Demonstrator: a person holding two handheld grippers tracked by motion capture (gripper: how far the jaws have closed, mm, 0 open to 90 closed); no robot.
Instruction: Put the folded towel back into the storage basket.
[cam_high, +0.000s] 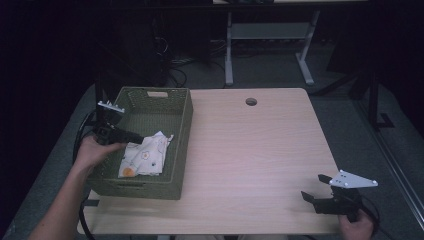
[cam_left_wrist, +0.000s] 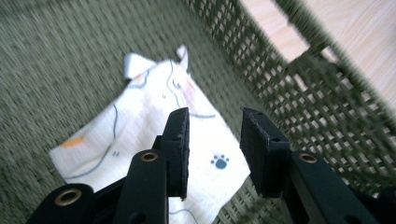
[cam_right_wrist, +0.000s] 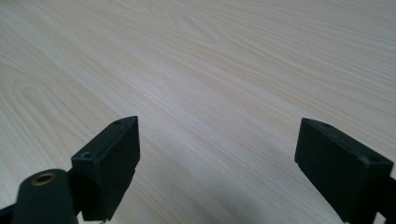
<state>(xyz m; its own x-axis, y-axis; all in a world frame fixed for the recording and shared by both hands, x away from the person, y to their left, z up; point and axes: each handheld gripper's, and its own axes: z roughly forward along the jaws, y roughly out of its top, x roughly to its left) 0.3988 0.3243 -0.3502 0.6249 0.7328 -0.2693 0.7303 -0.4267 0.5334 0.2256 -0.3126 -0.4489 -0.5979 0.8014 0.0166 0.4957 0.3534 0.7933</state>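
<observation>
White printed cloth flat in green basket, long axis running near-to-far, left tool released above it

The basket was olive green, woven in an open lattice along its walls and a tighter weave across its floor. The cloth lying in it was white, printed with thin grey-blue curving lines, orange and pale pink patches, and a small dark blue paw print. The table was a pale wood with a fine, light grain, both grippers were black with brass-coloured rivets, and the floor was grey.
</observation>
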